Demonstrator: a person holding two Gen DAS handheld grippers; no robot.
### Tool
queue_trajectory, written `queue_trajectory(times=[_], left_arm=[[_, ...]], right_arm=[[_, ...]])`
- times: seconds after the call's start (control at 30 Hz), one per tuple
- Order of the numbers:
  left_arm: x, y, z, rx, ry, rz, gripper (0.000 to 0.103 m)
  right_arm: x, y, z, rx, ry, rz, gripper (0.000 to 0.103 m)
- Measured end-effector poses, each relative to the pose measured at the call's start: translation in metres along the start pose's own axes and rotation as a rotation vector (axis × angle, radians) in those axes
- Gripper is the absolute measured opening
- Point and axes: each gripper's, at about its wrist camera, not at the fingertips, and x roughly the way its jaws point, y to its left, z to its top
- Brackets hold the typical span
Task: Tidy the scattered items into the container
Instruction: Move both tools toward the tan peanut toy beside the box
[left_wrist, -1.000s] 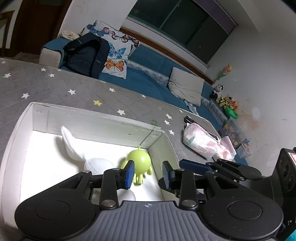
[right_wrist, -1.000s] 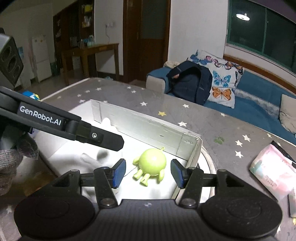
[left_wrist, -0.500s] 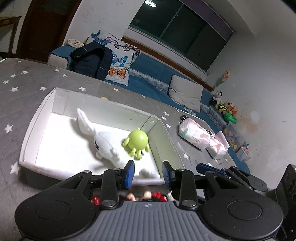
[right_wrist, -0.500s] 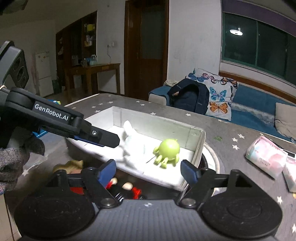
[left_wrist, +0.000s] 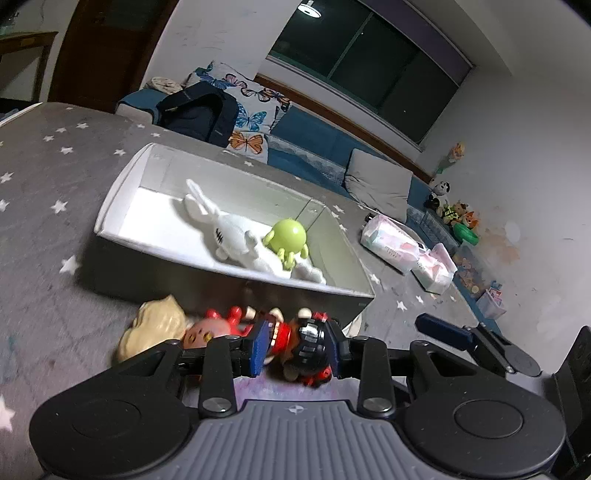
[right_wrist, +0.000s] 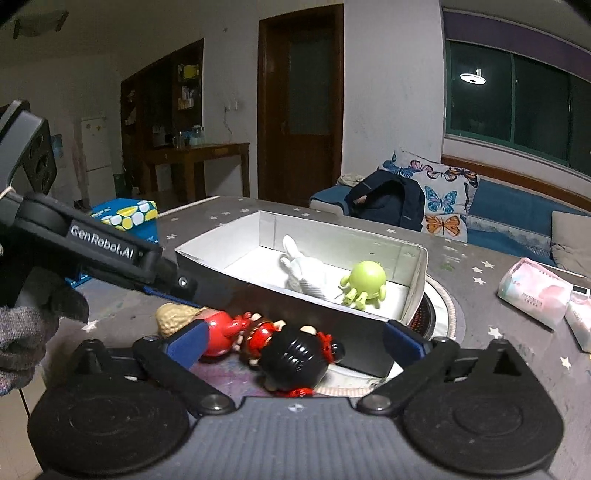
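Note:
A white box (left_wrist: 110, 218) (right_wrist: 415, 266) on the grey star cloth holds a white plush rabbit (left_wrist: 229, 236) (right_wrist: 306, 273) and a green round figure (left_wrist: 288, 236) (right_wrist: 365, 280). In front of the box lie a blond-haired doll in red (left_wrist: 162, 325) (right_wrist: 218, 325) and a black-haired doll in red (left_wrist: 306, 347) (right_wrist: 295, 358). My left gripper (left_wrist: 295, 347) is open, its pads on either side of the black-haired doll with gaps. My right gripper (right_wrist: 291, 339) is wide open above both dolls.
Pink tissue packs (left_wrist: 391, 240) (right_wrist: 532, 291) lie to the right on the cloth. A round white ring (right_wrist: 439, 306) shows under the box's right end. A blue patterned box (right_wrist: 125, 218) stands at the far left. A sofa with a backpack (right_wrist: 388, 199) is behind.
Both grippers have pulled back and down from over the box to the dolls in front of it. The right gripper has opened wider. The green figure stays in the box.

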Motion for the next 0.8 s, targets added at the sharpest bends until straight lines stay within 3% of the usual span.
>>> queue_trajectory(times=[0.47, 0.8], left_arm=[[-0.027, 0.014, -0.022, -0.032, -0.037, 0.028, 0.035], [-0.034, 0.034, -0.030, -0.072, -0.054, 0.051, 0.035]], right_arm=[[-0.007, 0.032, -0.011, -0.072, -0.048, 0.034, 0.103], [0.003, 0.047, -0.015, -0.030, 0.006, 0.080, 0.103]])
